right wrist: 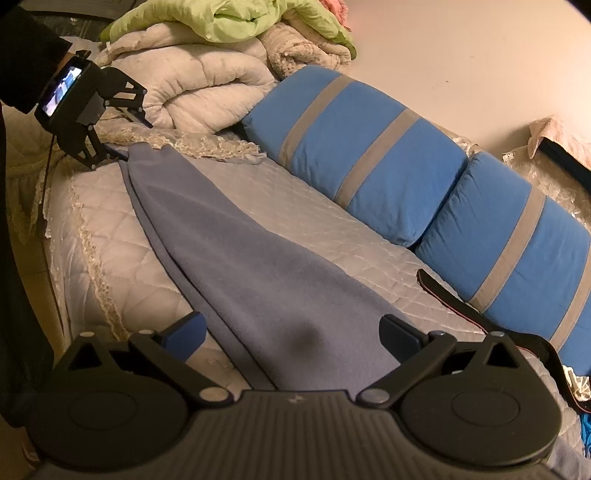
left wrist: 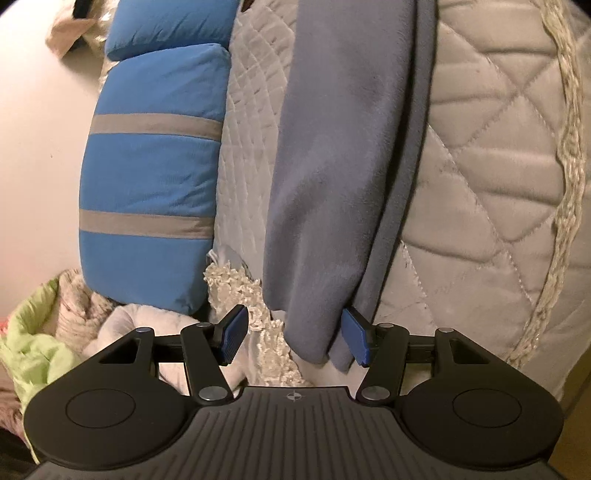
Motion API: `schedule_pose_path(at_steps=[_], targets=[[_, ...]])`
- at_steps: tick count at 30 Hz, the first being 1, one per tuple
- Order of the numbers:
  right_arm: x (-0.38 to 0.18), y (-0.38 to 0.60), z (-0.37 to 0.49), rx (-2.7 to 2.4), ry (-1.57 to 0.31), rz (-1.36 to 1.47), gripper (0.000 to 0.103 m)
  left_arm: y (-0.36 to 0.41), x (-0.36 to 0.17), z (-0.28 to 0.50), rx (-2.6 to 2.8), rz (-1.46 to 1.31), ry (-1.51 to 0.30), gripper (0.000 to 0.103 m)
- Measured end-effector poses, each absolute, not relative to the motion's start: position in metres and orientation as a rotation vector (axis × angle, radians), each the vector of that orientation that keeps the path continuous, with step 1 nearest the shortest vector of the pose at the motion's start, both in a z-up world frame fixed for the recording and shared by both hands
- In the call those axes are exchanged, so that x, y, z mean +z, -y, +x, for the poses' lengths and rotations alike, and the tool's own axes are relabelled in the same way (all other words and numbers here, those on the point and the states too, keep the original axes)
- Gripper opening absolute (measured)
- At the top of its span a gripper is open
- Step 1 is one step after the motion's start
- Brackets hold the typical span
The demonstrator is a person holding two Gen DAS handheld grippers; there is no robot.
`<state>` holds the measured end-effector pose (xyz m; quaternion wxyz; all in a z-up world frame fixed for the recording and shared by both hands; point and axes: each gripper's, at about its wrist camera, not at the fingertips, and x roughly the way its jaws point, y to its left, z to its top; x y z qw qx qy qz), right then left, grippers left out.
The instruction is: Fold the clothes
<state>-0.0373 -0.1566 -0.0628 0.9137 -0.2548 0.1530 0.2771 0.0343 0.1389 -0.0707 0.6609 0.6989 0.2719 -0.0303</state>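
The grey-blue garment (right wrist: pixel 258 266) runs under the right gripper's (right wrist: pixel 295 339) body at the bed's near edge, so its end there is hidden. In the left wrist view its far end is cut by the top edge. The green cloth (right wrist: pixel 236 18) is cropped too.

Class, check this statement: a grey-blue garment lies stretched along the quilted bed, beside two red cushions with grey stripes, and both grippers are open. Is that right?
Not quite: the cushions are blue, not red, as the right wrist view shows. The rest stands: the grey-blue garment lies stretched along the quilted bed, and the left gripper and right gripper are open.
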Motion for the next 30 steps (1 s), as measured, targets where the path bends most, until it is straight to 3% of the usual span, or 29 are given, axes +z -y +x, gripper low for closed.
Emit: schedule_pose_path(at_steps=[8,9,10,12,13,21,30], targets=[[-0.063,0.156,-0.037,0.568,-0.315,-0.527,0.103,-0.138,-0.088,0.03,-0.038,1.621,-0.553,0.054],[-0.064,0.156,-0.038,0.568,-0.316,-0.529,0.103,-0.138,-0.089,0.031,-0.037,1.613,-0.549,0.048],[-0.064,0.156,-0.038,0.568,-0.316,-0.53,0.103,-0.138,-0.088,0.031,-0.047,1.596,-0.566,0.031],[-0.063,0.156,-0.037,0.568,-0.315,-0.53,0.103,-0.137,-0.086,0.03,-0.07,1.577,-0.595,0.006],[-0.063,0.157,-0.037,0.567,-0.315,-0.529,0.103,-0.138,-0.085,0.028,-0.075,1.586,-0.599,0.003],[-0.063,0.158,-0.037,0.568,-0.313,-0.524,0.103,-0.144,-0.07,0.017,-0.101,1.582,-0.655,0.002],[-0.062,0.159,-0.037,0.559,-0.319,-0.523,0.103,-0.15,-0.094,0.03,-0.059,1.562,-0.759,0.004]])
